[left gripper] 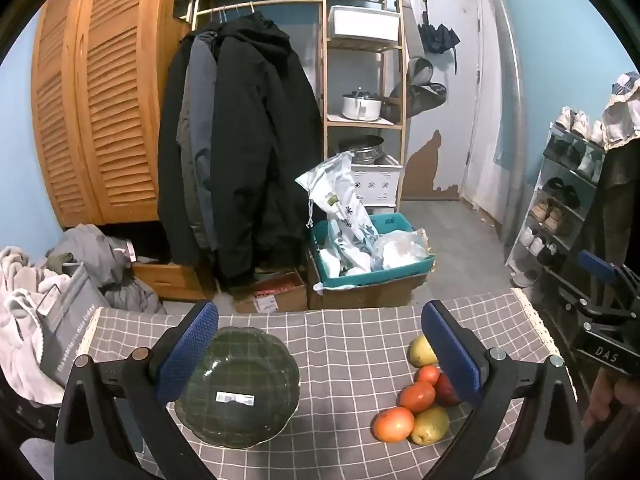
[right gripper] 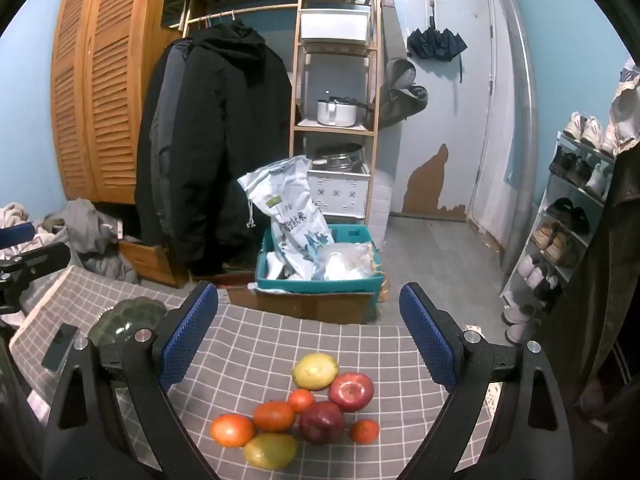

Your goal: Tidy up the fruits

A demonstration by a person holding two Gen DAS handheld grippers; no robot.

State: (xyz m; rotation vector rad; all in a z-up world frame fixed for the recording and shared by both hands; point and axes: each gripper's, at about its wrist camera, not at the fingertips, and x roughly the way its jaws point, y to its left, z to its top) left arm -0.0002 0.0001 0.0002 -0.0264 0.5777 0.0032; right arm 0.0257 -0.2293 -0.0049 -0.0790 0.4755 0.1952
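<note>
On checked cloth (right gripper: 320,340): 8 fruits (right gripper: 304,412) clustered; both grippers spread, empty.

Dim, cool indoor light; strong fisheye bending, black vignette corners; soft shadows, edges slightly soft

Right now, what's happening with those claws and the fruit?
Left gripper open over glass plate. Right gripper open above fruit pile. Plate empty, path clear.

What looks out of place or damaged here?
The fruits lie loose on the tablecloth, while the green glass bowl sits empty. Behind, the door has paint peeled away near its bottom.
</note>
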